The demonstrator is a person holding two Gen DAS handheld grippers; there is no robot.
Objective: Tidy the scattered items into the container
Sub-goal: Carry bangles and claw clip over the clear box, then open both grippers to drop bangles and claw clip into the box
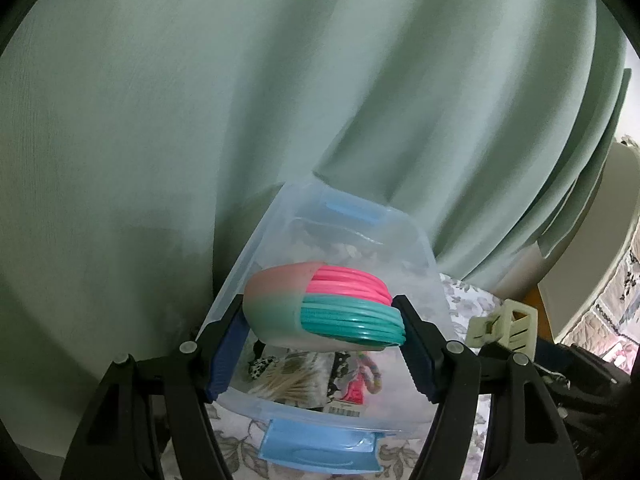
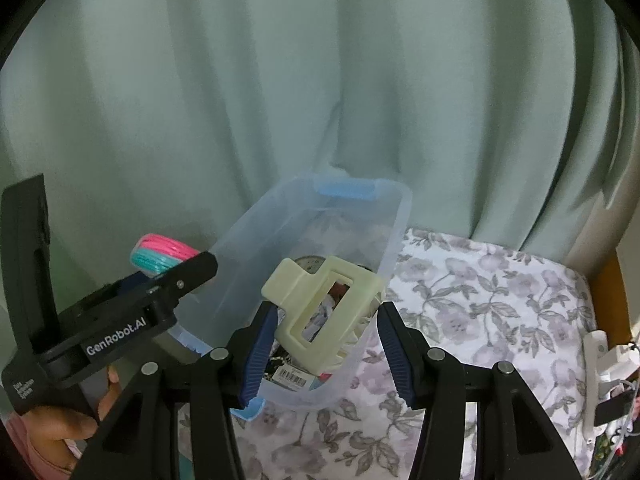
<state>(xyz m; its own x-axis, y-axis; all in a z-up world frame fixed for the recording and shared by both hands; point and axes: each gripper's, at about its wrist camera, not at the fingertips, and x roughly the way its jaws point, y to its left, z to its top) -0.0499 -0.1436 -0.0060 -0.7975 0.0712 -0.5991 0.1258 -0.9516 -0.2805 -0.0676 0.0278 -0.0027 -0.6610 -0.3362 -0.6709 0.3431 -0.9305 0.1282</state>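
A stack of pink and teal bangles (image 1: pixel 344 304) in a clear sleeve sits between the blue pads of my left gripper (image 1: pixel 320 316), which is shut on it above the container. The container (image 1: pixel 256 248) is a clear plastic box with blue handles, and several small items lie in its bottom. My right gripper (image 2: pixel 326 312) is shut on a cream hair claw clip (image 2: pixel 320 312) and holds it over the box's near right part (image 2: pixel 400 232). The clip (image 1: pixel 504 324) also shows at the right of the left wrist view. The bangles (image 2: pixel 160 256) appear at the box's left side.
The box stands on a floral sheet (image 2: pixel 480 300), close against a pale green curtain (image 2: pixel 320 80). A wooden frame edge (image 2: pixel 608 292) and a white device with cables (image 2: pixel 600 356) lie at the right. A person's hand (image 2: pixel 68 428) grips the left tool.
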